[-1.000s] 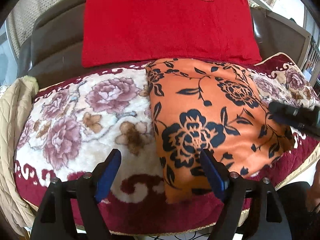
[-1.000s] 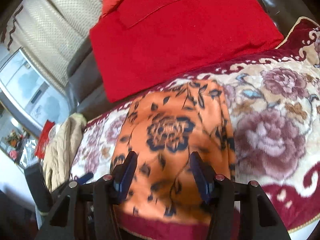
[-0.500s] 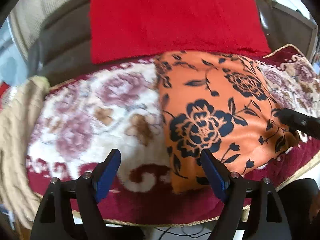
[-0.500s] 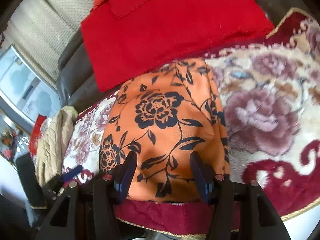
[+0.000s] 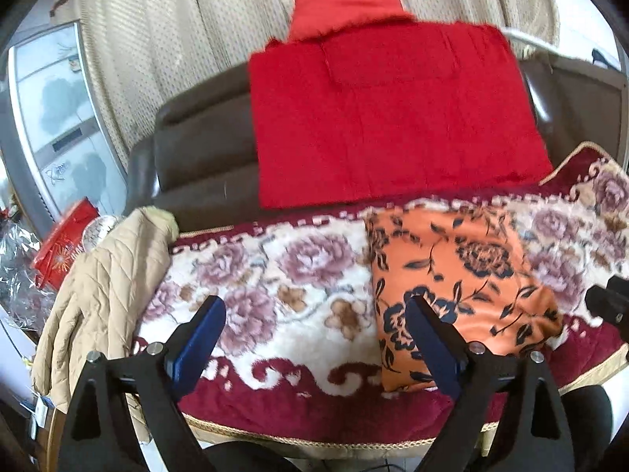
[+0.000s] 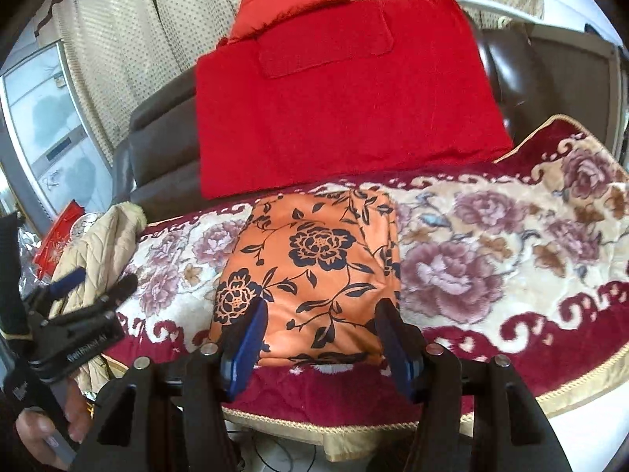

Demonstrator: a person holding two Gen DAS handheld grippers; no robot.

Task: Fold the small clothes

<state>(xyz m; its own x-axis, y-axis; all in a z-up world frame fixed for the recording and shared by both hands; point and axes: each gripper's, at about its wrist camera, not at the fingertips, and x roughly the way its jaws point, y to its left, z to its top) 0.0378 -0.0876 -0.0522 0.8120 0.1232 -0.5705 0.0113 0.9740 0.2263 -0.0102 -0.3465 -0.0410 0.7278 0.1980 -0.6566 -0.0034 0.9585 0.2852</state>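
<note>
**Folded cloth, grippers clear**

Lay folded on the flowered blanket [image 5: 298, 287]: orange cloth [image 6: 314, 267], edges neat, near the front edge. Left gripper [image 5: 314, 338]: just opened wider, nothing between. Right gripper [image 6: 320, 338]: apart, above the cloth, not pinching. Bare blanket on both sides.

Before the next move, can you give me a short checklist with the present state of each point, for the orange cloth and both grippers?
1. Orange floral cloth folded into a compact rectangle: ok.
2. It lies flat on the floral blanket, away from the front edge: ok.
3. Left gripper empty, jaws just opened wider, nothing between them: ok.
4. Right gripper open, pads not pressing the cloth: ok.
5. Both grippers apart from each other: ok.
6. Another small garment to fold: cannot tell; only a beige quilted jacket and a red cloth on the sofa back show.
</note>
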